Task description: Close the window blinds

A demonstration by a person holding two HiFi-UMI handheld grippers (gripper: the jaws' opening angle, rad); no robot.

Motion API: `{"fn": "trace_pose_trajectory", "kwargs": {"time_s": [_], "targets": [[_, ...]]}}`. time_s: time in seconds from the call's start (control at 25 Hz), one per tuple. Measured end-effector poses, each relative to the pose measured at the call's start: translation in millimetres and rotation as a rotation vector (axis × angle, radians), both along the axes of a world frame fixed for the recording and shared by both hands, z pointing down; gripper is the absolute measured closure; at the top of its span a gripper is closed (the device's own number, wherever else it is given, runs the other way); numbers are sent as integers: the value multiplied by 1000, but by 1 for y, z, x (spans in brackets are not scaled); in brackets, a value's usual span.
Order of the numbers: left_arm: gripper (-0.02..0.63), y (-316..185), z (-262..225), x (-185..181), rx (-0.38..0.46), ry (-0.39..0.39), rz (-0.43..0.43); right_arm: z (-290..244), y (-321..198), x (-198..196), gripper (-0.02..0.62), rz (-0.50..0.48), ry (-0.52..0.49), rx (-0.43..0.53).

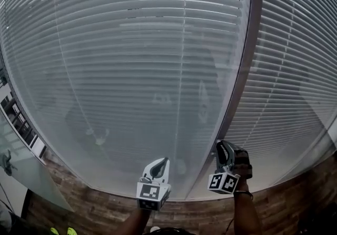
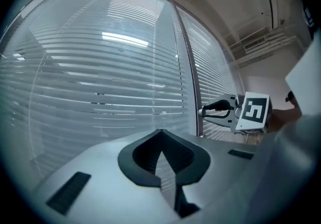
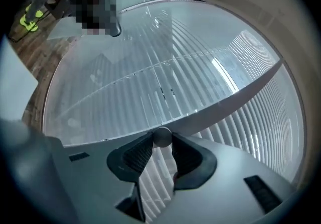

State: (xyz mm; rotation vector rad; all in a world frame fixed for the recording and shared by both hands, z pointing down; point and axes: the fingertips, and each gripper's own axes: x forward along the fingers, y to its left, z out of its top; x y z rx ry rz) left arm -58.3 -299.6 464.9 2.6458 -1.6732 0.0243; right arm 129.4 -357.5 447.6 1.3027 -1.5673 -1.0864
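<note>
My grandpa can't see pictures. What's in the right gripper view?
The right claw pinches a small round grey knob on the window frame. Pale window blinds fill most of the picture behind it.

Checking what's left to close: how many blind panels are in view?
2. One wide panel left of the window post, one narrower panel right of it. Others may lie beyond the picture.

Office interior, by the look: glass partition walls [image 1: 105,139] w/ slatted blinds [image 1: 131,44], metal post [image 1: 238,91] at 2 o'clock, wood-plank floor [image 1: 89,210] at 6 o'clock, exposed ceiling ducts [image 2: 258,42].
</note>
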Motion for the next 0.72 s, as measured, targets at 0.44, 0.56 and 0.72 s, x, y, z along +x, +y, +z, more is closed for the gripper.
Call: {"fn": "trace_pose_trajectory", "kwargs": {"time_s": [0.44, 0.56, 0.72], "targets": [[606, 0, 2, -5, -7, -2, -6, -7, 3, 2, 469, -93, -755, -141], [606, 1, 4, -8, -11, -3, -13, -7, 1, 6, 456, -100, -1069, -197], [606, 1, 4, -9, -11, -1, -17, -2, -5, 15, 454, -48, -1299, -215]]}}
